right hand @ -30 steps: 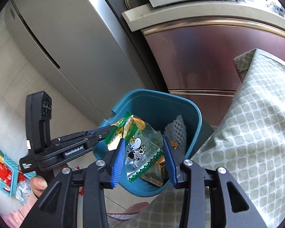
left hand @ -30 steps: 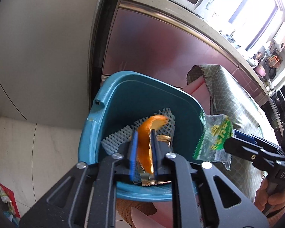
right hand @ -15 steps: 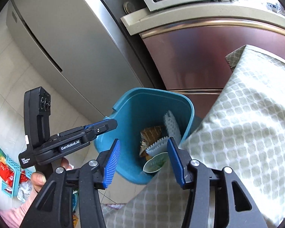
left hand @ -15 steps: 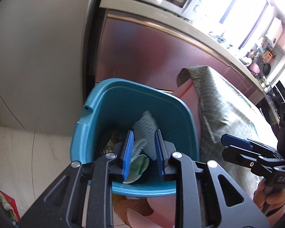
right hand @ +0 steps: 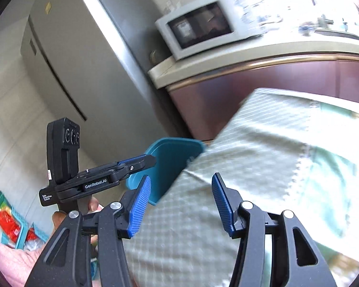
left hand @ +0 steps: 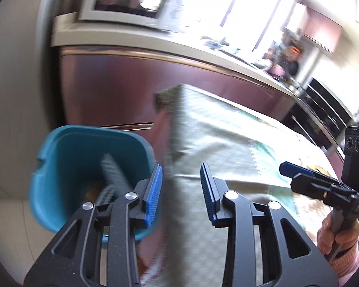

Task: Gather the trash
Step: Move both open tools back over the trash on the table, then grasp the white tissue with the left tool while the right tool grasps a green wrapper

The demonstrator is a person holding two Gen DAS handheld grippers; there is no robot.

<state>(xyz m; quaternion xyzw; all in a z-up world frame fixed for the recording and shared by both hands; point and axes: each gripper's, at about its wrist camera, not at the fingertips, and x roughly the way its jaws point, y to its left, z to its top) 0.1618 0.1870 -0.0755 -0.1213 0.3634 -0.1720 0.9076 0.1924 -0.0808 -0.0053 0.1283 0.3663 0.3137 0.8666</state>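
Note:
A teal trash bin point(left hand: 59, 157) stands on the floor beside the table, with white foam netting point(left hand: 112, 174) and other trash inside; it also shows in the right wrist view point(right hand: 172, 157). My left gripper point(left hand: 181, 191) is open and empty, over the table's edge just right of the bin. My right gripper point(right hand: 179, 203) is open and empty above the tablecloth; it appears in the left wrist view point(left hand: 296, 172). The left gripper shows in the right wrist view point(right hand: 136, 161) near the bin's rim.
A green patterned tablecloth point(left hand: 215, 143) covers the table point(right hand: 275, 167). A maroon counter point(left hand: 122, 88) with a microwave point(right hand: 198, 28) stands behind. A grey fridge point(right hand: 71, 59) is at left. Red packets in a teal basket point(right hand: 9, 222) lie on the floor.
Both grippers let go of their trash into the bin, opened wide, and swung right and up from the bin toward the table. The views are now motion-blurred.

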